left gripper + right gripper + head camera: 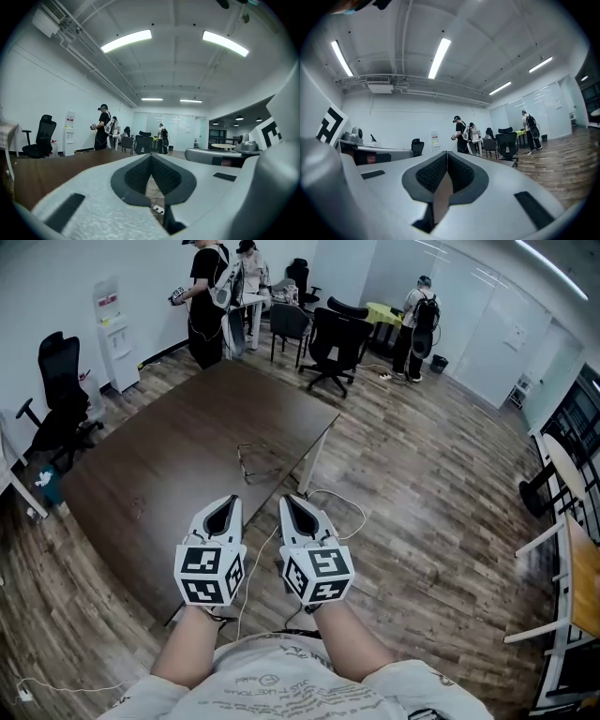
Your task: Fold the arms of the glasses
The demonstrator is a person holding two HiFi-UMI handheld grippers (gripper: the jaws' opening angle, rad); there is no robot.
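Office, mid-session: the left tongs [229, 502] and the right tongs [290, 501], both pinched together on nothing, are held side by side and level at the ends of a person's forearms [192, 652]. They sit at the near edge of a dark table [141, 484], noses aimed across the wood.

Ahead of them and well apart, the glasses [256, 463] lie on the table close to its right-hand edge. The thin wire frame seems to have its arms spread rather than folded, though it is too fine to be sure.

By the look of it the folding has not begun. Neither tool touches the frame, and the closed tips suggest an approach, to be opened only once near enough to take an arm. So near the edge, the glasses could be nudged off by a clumsy push. One tool would likely need to steady the frame while the other swings an arm in.

A white cable [349, 509] trails over the plank floor beside the table. Further back stand office chairs [333, 343] and several people [208, 296] busy with their own work.
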